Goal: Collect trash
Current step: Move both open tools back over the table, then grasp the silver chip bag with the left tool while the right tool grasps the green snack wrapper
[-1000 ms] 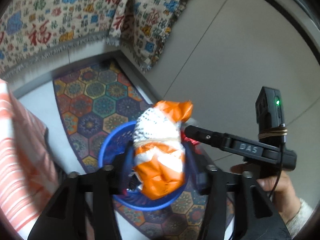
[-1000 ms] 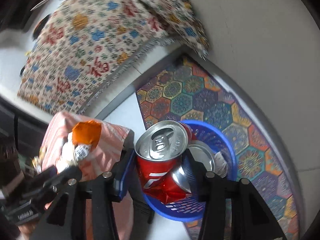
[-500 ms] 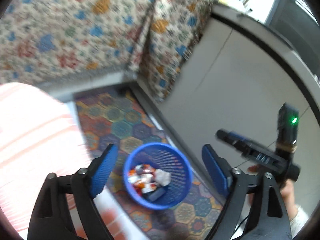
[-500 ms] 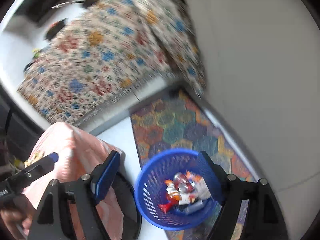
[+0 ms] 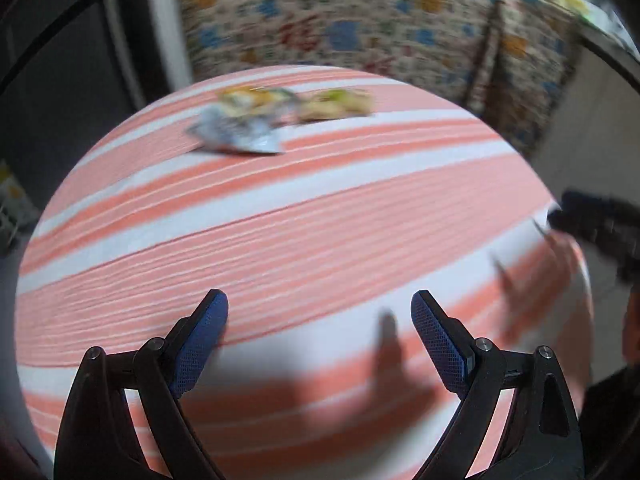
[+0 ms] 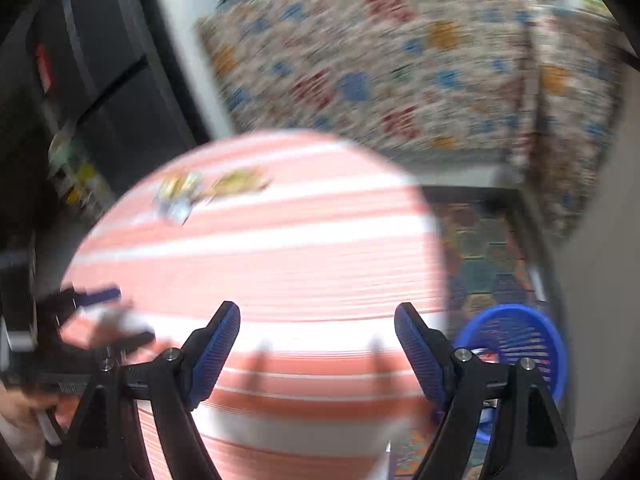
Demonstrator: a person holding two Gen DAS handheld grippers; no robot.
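Two blurred pieces of trash lie at the far side of a round table with a pink-and-white striped cloth [image 5: 320, 220]: a silvery wrapper [image 5: 236, 132] and a yellow-green wrapper [image 5: 336, 104]. My left gripper [image 5: 317, 294] hangs over the near part of the table, its jaws opening with nothing between them. My right gripper [image 6: 316, 305] is open and empty above the table's near edge. The same silvery wrapper [image 6: 176, 200] and yellow-green wrapper [image 6: 240, 182] show in the right wrist view. The blue basket [image 6: 516, 336] with trash in it stands on the floor, right of the table.
A couch under a patterned throw [image 5: 340, 20] stands behind the table. A hexagon-patterned rug [image 6: 480, 248] lies under the basket. Dark furniture [image 6: 80, 80] fills the left. The other gripper [image 5: 592, 216] shows blurred at the table's right edge.
Both grippers let go of the orange bag and the red can into the blue basket, opened, and swung away from the basket to above the striped table.
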